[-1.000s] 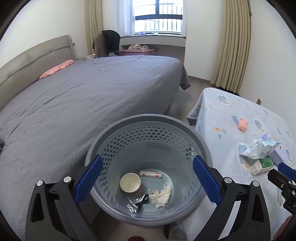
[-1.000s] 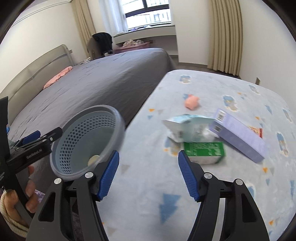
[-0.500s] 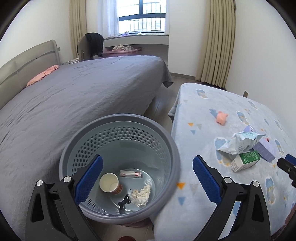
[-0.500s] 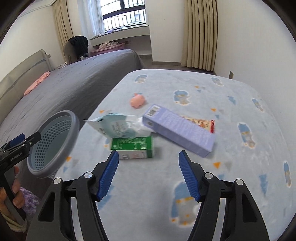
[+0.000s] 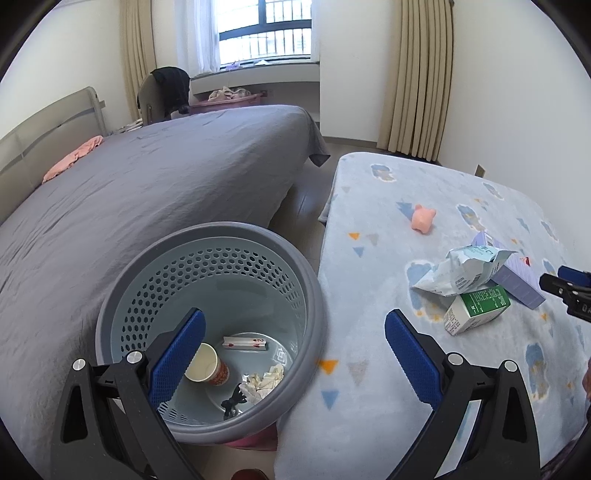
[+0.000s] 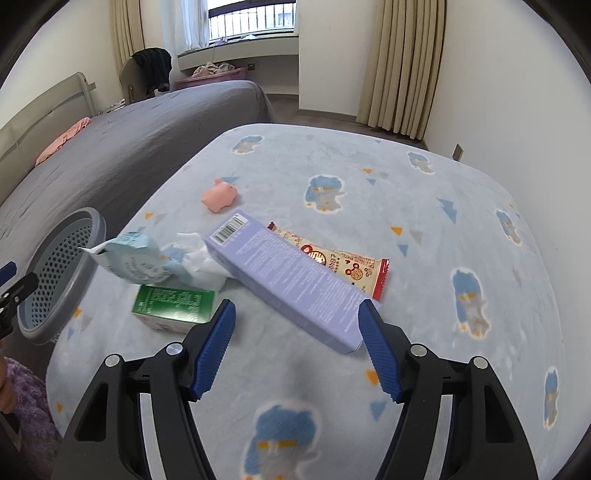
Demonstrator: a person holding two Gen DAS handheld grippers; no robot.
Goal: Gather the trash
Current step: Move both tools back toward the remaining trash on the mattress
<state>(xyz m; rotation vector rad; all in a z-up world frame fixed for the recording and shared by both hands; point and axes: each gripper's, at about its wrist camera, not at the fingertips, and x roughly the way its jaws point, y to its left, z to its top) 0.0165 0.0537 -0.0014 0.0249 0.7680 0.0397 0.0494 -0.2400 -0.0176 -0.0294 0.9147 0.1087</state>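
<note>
Right gripper [image 6: 297,345] wide open, holds nothing, hovers over the near end of the purple box [image 6: 291,278], blue pads either side of that end, not touching as far as visible. Left gripper [image 5: 291,349] also wide open and empty, over the near right rim of the grey perforated basket [image 5: 314,295]. Purple box lies flat, long axis running from near right to far left, barcode end far left. Snack wrapper [image 6: 340,260] lies just behind it, roughly parallel, red edge to the right. Green carton [image 6: 173,302] lies on its side left of the box, crumpled light blue packet [image 6: 135,258] leaning over it, white tissue [image 6: 203,264] between packet and box. Pink pig toy [image 6: 218,194] farther off, apart from the pile. All sit on a light blue cartoon-print blanket [image 6: 406,206]. Basket stands at the blanket's left edge, beside a grey bed [image 5: 147,192]; inside: paper cup [image 5: 207,363], playing card box [image 5: 245,343], crumpled tissue [image 5: 264,380], small black item [image 5: 232,400]. Window [image 5: 266,33] and beige curtains [image 5: 417,74] far.
</note>
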